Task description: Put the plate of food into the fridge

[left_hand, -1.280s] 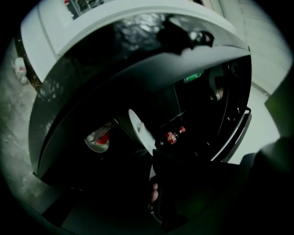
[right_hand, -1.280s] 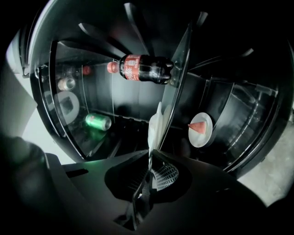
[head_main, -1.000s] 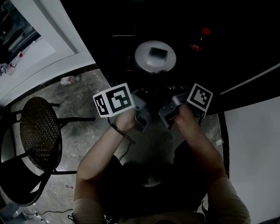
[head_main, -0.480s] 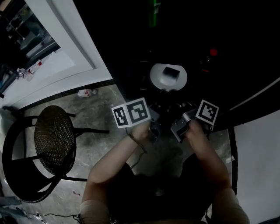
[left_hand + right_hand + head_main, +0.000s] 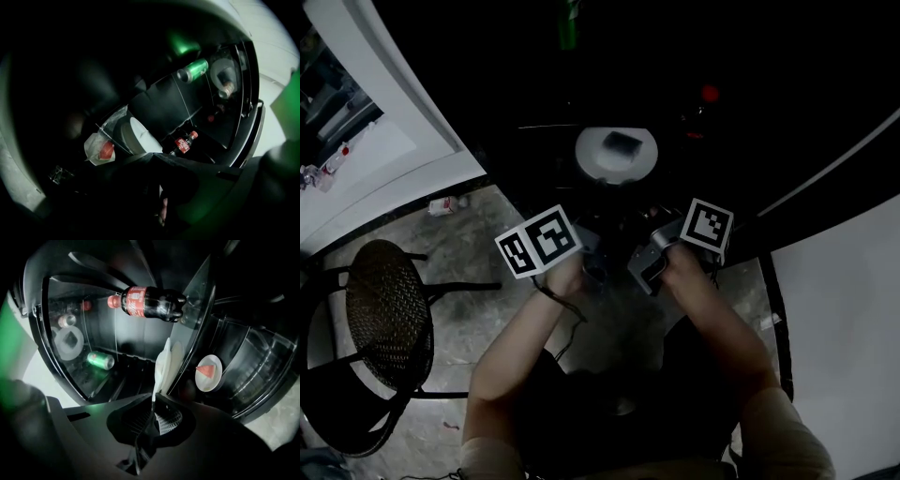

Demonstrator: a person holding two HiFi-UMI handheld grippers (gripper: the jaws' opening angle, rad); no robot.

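The white plate (image 5: 616, 153) carries a dark piece of food and lies inside the dark fridge, on a glass shelf (image 5: 199, 310). My right gripper (image 5: 154, 401) is shut on its rim, and the plate (image 5: 164, 364) stands edge-on between the jaws. My left gripper (image 5: 152, 157) is shut too, and the rim of the plate (image 5: 140, 138) runs into its closed jaws. In the head view both marker cubes, the left gripper's (image 5: 539, 241) and the right gripper's (image 5: 706, 225), sit just short of the plate. The fingertips are lost in the dark there.
A cola bottle (image 5: 147, 302) and a green can (image 5: 101, 360) lie in the fridge. A second small plate with a red wedge (image 5: 208, 372) shows past the glass shelf. A wire chair (image 5: 384, 319) stands on the floor at left. A white panel (image 5: 844, 319) is at right.
The head camera has swung about. Both grippers and the plate keep the same places relative to one another at the fridge opening.
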